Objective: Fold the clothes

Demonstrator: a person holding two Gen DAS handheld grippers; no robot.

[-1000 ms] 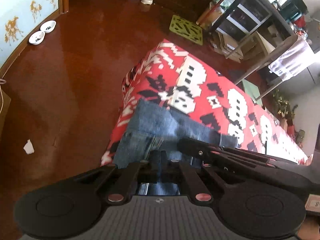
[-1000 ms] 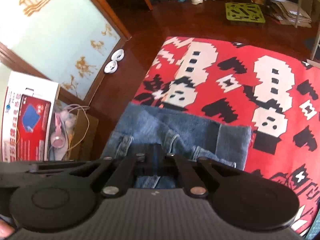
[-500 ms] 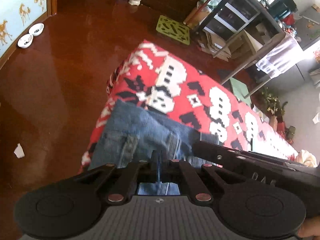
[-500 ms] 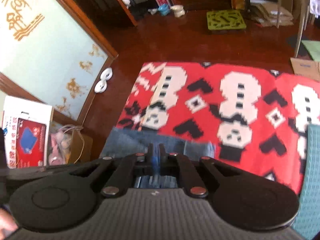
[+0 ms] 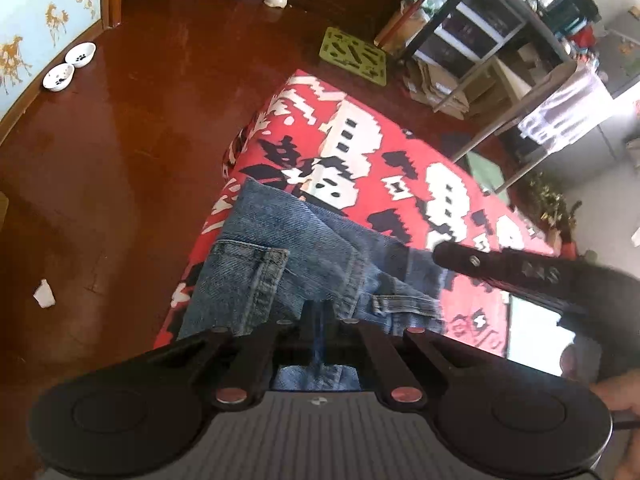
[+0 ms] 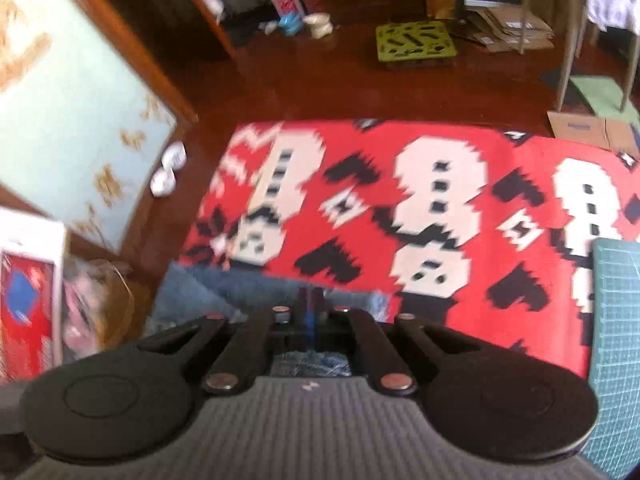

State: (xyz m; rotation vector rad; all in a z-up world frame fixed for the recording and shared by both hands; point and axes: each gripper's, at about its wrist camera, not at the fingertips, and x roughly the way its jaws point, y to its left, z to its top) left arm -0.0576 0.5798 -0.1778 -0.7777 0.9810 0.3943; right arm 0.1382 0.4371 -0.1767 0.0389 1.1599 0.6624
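Note:
Blue denim jeans (image 5: 296, 256) lie bunched at the near left corner of the table, which is covered by a red cloth (image 5: 404, 148) with white and black figures. My left gripper (image 5: 318, 310) is shut on a fold of the denim near the waistband. In the right wrist view, only a strip of the jeans (image 6: 216, 292) shows above the tool; my right gripper (image 6: 311, 298) is shut on denim too. From the left wrist view, the right gripper's black body (image 5: 520, 270) reaches in from the right over the cloth. That right wrist view is blurred.
Dark red floor surrounds the table, with two pet bowls (image 5: 70, 66), a white scrap (image 5: 44, 294) and a green mat (image 5: 354, 56). A shelving rack (image 5: 480, 28) stands behind. A green cutting mat (image 6: 616, 340) lies at the table's right; a printed box (image 6: 28, 300) is at the left.
Both grippers stayed shut on the denim. The right view has drawn back and tipped up, so much less of the jeans shows. In the left view the jeans look nearer and more spread.

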